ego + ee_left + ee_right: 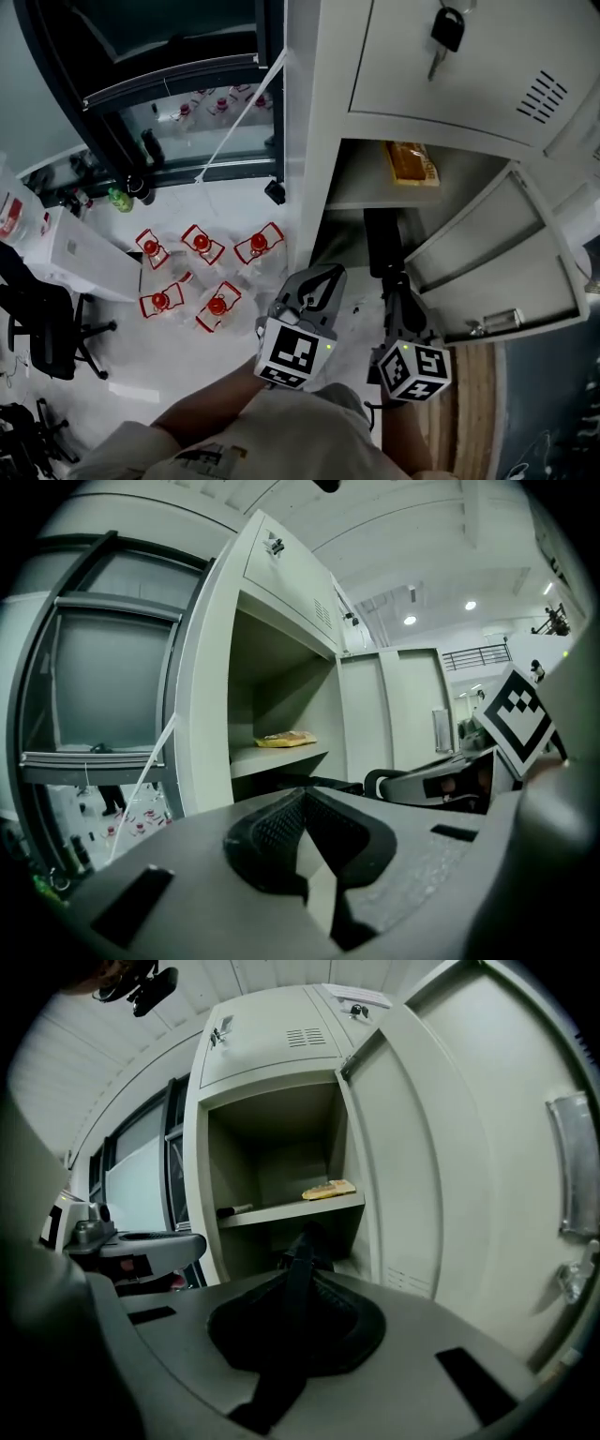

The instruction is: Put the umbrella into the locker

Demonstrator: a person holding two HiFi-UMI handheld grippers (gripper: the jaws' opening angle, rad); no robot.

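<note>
The folded black umbrella [382, 242] reaches from my right gripper [396, 292] into the open locker [366, 192], under its shelf. In the right gripper view the umbrella [302, 1246] runs between the jaws of my right gripper [294, 1283], which is shut on it. My left gripper [317, 281] hovers just left of it in front of the locker's edge. In its own view the left gripper [305, 832] is shut with nothing held.
A yellow packet [411, 161] lies on the locker shelf beside a small dark stick-like object [234, 1210]. The locker door [497, 272] swings open to the right. A key [446, 33] hangs in the upper door. Several red-capped bottles [202, 272] stand on the floor at left, near an office chair [37, 323].
</note>
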